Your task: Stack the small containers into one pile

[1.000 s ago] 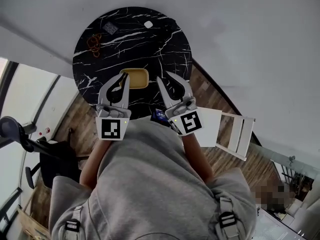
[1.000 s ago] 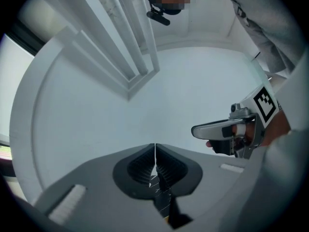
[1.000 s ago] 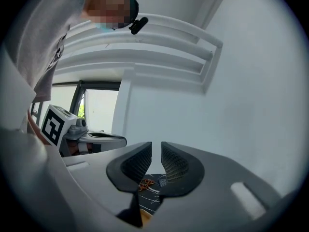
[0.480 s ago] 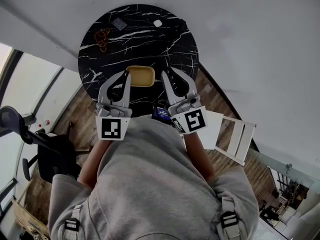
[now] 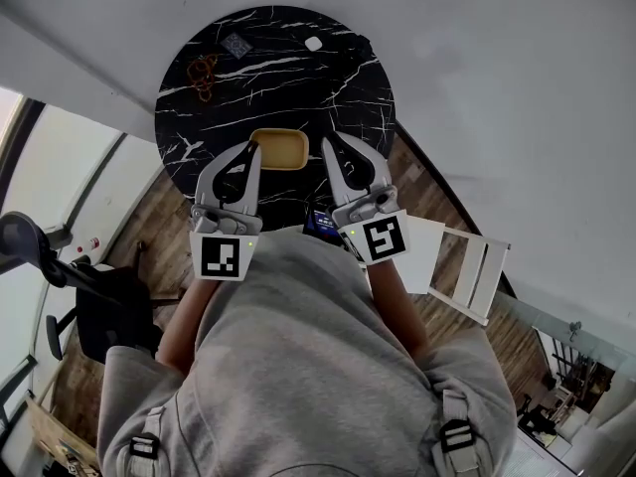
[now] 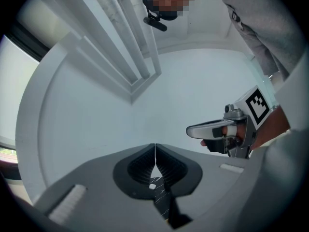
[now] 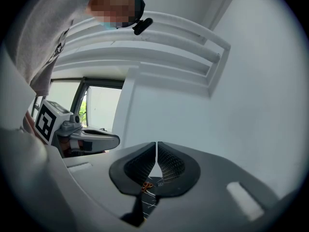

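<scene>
A: Head view: you hold your left gripper (image 5: 250, 149) and your right gripper (image 5: 329, 143) side by side over the near part of the round black marble table with white veins (image 5: 343, 92), tips pointing away from you.

B: Your left gripper view shows its jaws pressed together with nothing pinched. In your right gripper view the jaws are closing. Their pads already meet, and nothing is between them either.

A: The shallow mustard-yellow rounded-rectangle container (image 5: 279, 150) lies on the table between your two tools. It is just right of your left tips and a little left of your right tips.

B: From above, your left tip overlaps its edge, but you could be over it or on it, and I cannot tell which. Nor can I tell whether that is one container or several nested together.

A: Well ahead of your left gripper lies a tangle of orange-brown bands (image 5: 204, 76), and beyond it a small grey patterned square (image 5: 237, 45).

B: Well ahead of your right gripper sits a small white piece (image 5: 314, 45). Off to its right, beyond the table, a white slatted frame (image 5: 472, 271) stands on the wooden floor.
</scene>
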Action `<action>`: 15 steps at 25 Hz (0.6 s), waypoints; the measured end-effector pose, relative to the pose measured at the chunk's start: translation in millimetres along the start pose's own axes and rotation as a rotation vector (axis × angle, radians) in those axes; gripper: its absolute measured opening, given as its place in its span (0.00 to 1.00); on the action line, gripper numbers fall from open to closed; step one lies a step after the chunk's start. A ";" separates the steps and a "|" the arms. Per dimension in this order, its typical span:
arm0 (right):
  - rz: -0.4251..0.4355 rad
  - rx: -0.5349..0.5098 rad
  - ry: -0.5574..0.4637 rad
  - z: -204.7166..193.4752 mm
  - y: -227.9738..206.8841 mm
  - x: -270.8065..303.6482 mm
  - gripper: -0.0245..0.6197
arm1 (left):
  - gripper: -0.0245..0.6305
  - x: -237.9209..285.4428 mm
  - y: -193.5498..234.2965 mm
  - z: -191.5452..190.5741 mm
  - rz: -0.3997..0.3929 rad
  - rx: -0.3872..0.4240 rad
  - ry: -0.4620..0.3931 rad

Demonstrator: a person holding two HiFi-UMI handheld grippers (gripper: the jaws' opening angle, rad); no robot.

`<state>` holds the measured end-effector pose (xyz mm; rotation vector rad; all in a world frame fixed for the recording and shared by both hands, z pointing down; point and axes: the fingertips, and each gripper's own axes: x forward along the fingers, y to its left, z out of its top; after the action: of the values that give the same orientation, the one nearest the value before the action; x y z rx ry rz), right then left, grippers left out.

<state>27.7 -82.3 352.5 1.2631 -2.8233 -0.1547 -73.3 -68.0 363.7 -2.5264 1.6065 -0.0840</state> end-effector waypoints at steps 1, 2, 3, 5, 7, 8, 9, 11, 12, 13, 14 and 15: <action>-0.004 0.002 0.000 -0.8 -1.1 -0.1 0.05 | 0.04 0.1 -0.7 -0.4 -0.003 0.000 0.003; -0.006 0.005 0.001 -1.7 -1.7 -0.2 0.05 | 0.04 -0.1 -1.4 -1.2 -0.007 0.001 0.010; -0.006 0.007 0.002 -2.4 -2.0 -0.4 0.05 | 0.04 -0.3 -2.1 -2.3 -0.012 0.003 0.019; -0.005 0.008 0.004 -3.0 -1.9 -1.4 0.05 | 0.04 0.1 -3.8 -4.5 -0.020 0.006 0.032; -0.004 0.021 0.000 -2.7 -2.0 -2.4 0.05 | 0.04 0.7 -4.5 -4.9 -0.026 0.012 0.030; -0.004 0.034 -0.003 -2.5 -2.4 -2.8 0.05 | 0.04 0.4 -4.7 -7.0 -0.025 0.002 0.039; -0.005 0.044 -0.006 -2.3 -3.0 -3.1 0.05 | 0.04 -0.1 -5.2 -9.8 -0.023 -0.012 0.051; -0.006 0.046 -0.002 -3.2 -2.9 -3.3 0.05 | 0.04 0.1 -6.9 -12.7 -0.026 -0.030 0.060; -0.005 0.043 0.004 -4.2 -2.1 -3.2 0.05 | 0.04 0.6 -8.2 -13.1 -0.031 -0.032 0.058; -0.003 0.039 0.009 -5.3 -1.3 -3.1 0.05 | 0.04 1.3 -9.8 -13.9 -0.038 -0.033 0.059; 0.000 0.034 0.014 -6.5 -0.5 -2.8 0.05 | 0.04 1.9 -11.4 -15.2 -0.046 -0.035 0.063; 0.002 0.029 0.019 -7.8 0.3 -2.4 0.05 | 0.04 2.6 -12.8 -16.7 -0.053 -0.037 0.069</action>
<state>29.8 -80.9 360.2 1.2609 -2.8211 -0.1016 -62.8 -66.5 382.1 -2.6216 1.5804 -0.1498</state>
